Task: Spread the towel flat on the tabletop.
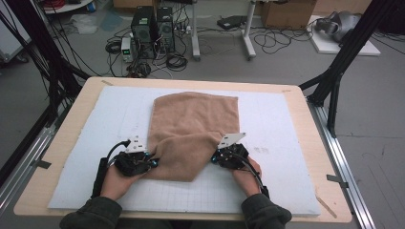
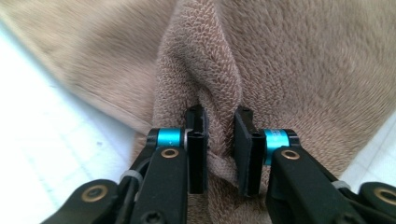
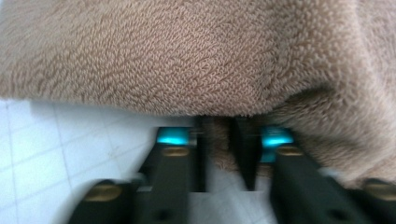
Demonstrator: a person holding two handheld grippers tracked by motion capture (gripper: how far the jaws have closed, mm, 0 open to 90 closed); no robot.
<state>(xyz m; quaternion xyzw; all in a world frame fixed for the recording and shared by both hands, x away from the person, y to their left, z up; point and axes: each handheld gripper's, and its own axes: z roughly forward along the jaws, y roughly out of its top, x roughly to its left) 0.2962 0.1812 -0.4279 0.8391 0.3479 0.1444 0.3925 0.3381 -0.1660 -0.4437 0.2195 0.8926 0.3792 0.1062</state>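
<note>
The towel (image 1: 193,129) is tan terry cloth — looped, matt, rough; the mat (image 1: 277,119) — matt white foam.

A brown towel (image 1: 193,133) covers the middle of the white mat (image 1: 86,157) on the table (image 1: 296,102). Bare mat lies open to its left, right and near side. Both tongs sit at the towel's near corners, left (image 1: 152,161) and right (image 1: 215,157).

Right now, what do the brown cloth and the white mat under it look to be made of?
The brown cloth looks like terry towelling: soft, matte, with a fine looped pile that bunches between the left gripper pads. The white mat looks like a matte foam or fabric sheet with a faint printed grid; which one, I can't tell.
</note>
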